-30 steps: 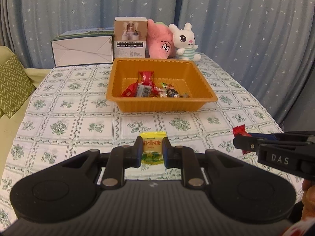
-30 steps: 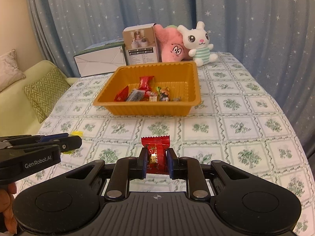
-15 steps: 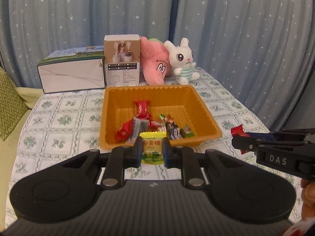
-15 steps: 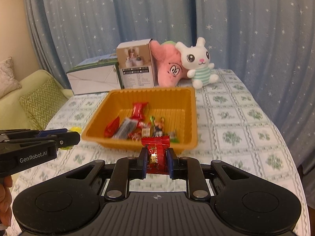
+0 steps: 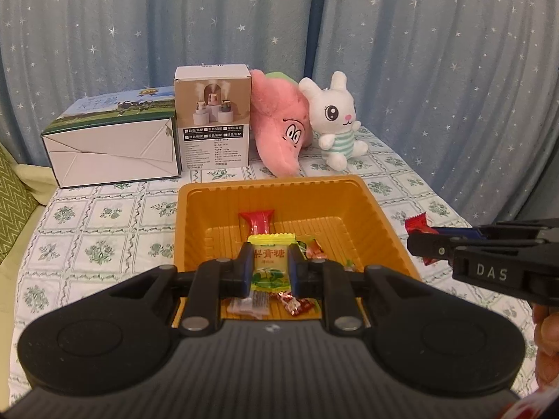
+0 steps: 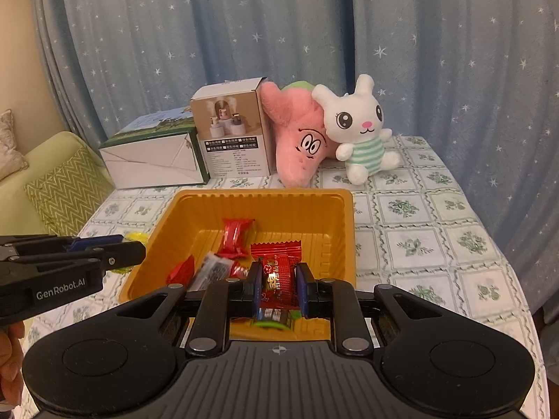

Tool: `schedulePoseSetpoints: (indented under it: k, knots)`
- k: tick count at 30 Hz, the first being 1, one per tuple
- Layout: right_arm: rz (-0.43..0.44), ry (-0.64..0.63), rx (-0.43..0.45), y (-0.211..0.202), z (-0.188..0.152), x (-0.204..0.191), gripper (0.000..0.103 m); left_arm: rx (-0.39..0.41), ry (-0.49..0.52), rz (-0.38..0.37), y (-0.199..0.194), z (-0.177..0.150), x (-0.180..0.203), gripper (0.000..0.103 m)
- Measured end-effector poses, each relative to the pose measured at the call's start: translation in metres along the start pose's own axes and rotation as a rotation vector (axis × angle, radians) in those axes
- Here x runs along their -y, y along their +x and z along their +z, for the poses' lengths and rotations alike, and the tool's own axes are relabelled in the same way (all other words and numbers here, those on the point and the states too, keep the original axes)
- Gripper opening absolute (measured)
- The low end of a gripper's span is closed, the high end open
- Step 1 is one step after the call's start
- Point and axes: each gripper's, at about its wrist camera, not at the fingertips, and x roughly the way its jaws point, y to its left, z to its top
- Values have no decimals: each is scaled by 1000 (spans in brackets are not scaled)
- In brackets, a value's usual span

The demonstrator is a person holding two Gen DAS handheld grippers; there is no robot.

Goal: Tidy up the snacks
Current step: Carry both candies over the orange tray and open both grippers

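The surface [image 5: 104, 230], under a floral cloth, carries an orange tray [image 5: 377, 216] near its middle, with several wrapped snacks lying inside. Over the tray's near left part, the left gripper [image 5: 270, 269] has its jaws clamped on a yellow candy [image 5: 269, 262]. Over the near right part, the right gripper [image 6: 278, 288] has its jaws clamped on a red candy [image 6: 277, 276].

A home living room is showing itself here: star-dotted blue curtains [image 6: 244, 52] are hanging behind a table [image 6: 419, 209] wearing a floral cloth, plush toys [image 6: 360, 132] are sitting at its far edge, and a green sofa [image 6: 45, 160] with cushions [image 6: 66, 192] is waiting alongside.
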Motion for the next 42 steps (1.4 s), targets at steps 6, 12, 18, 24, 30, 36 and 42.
schedulePoseSetpoints:
  k: [6,12,18,24,30,36,42]
  knots:
    - [2,44,-31,25,9,10,20,-24,-4,-12,26,11,-3,18]
    - [-1,58,-51,41,9,17,20,-49,21,-33,49,14,3,18]
    - [0,66,-62,51,7,22,20,-73,19,-50,67,11,4,18]
    - [-5,81,-67,57,4,28,20,-90,15,-62,78,8,4,19]
    - [-2,89,-71,57,2,30,20,-84,8,-59,78,7,0,30]
    - [6,100,-71,56,3,30,20,-80,14,-24,68,4,-9,39]
    - [20,99,-63,56,7,24,21,-80,30,11,58,-2,-14,46]
